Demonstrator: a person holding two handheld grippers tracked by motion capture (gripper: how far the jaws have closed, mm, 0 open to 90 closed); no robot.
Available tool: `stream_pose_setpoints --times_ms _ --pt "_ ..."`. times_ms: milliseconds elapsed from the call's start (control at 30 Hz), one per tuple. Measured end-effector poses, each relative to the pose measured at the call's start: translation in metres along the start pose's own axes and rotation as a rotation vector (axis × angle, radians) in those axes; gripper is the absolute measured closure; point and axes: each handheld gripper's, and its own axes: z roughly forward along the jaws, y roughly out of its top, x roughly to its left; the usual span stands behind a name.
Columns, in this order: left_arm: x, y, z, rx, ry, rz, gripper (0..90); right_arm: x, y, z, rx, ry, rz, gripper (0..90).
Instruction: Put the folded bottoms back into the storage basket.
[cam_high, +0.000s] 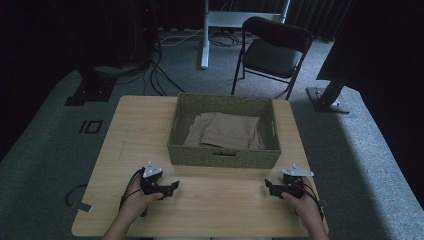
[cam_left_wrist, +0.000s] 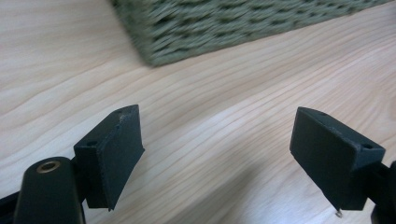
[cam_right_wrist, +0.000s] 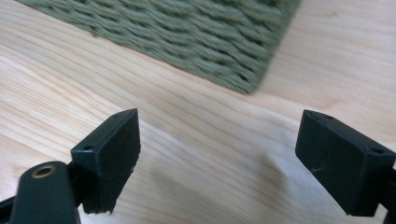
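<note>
The left gripper (cam_high: 172, 187) and right gripper (cam_high: 268, 187) are held low over the bare front strip of the table (cam_high: 220, 210), jaws spread wide with nothing between them. Beyond and between them stands the woven basket (cam_high: 223, 156), beige cloth (cam_high: 227, 131) folded inside.

A green woven rectangular basket (cam_high: 223, 156) is set at the far middle of the pale wooden table (cam_high: 130, 130); folded beige cloth (cam_high: 227, 131) is laid inside, with the left gripper (cam_high: 170, 187) and right gripper (cam_high: 270, 188) positioned before its near corners.

woven basket (cam_left_wrist: 224, 28) blurred and cut off by top edge, forearms (cam_high: 120, 225) cut off at bottom
</note>
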Motion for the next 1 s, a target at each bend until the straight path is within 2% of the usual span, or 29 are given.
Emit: stream_pose_setpoints --times_ms 100,300,400,500,567,633,733,1000 --pt "0.007 -0.004 -0.003 0.02 0.038 0.002 17.8 -0.005 -0.003 0.0 0.011 -0.025 0.013 13.7" --pt "0.015 -0.009 -0.007 0.01 0.11 0.022 17.7 -0.012 -0.009 0.001 0.049 -0.068 0.022 13.7" --pt "0.016 -0.01 -0.008 0.012 0.122 0.025 17.7 -0.015 -0.01 0.001 0.042 -0.075 0.042 13.7" --pt "0.014 -0.01 -0.007 0.019 0.155 0.031 17.7 -0.017 -0.012 0.001 0.037 -0.07 0.068 13.7" --pt "0.011 -0.01 -0.006 0.034 0.201 0.054 17.7 -0.018 -0.012 0.001 0.038 -0.078 0.074 13.6" --pt "0.009 -0.01 -0.005 0.037 0.221 0.033 15.0 -0.018 -0.012 0.001 0.037 -0.078 0.074 13.6" --pt "0.006 -0.01 -0.004 0.037 0.243 0.013 14.6 -0.018 -0.012 0.001 0.037 -0.079 0.074 13.5" --pt "0.006 -0.009 -0.003 0.038 0.249 0.004 12.8 -0.018 -0.012 0.001 0.036 -0.077 0.073 13.3"
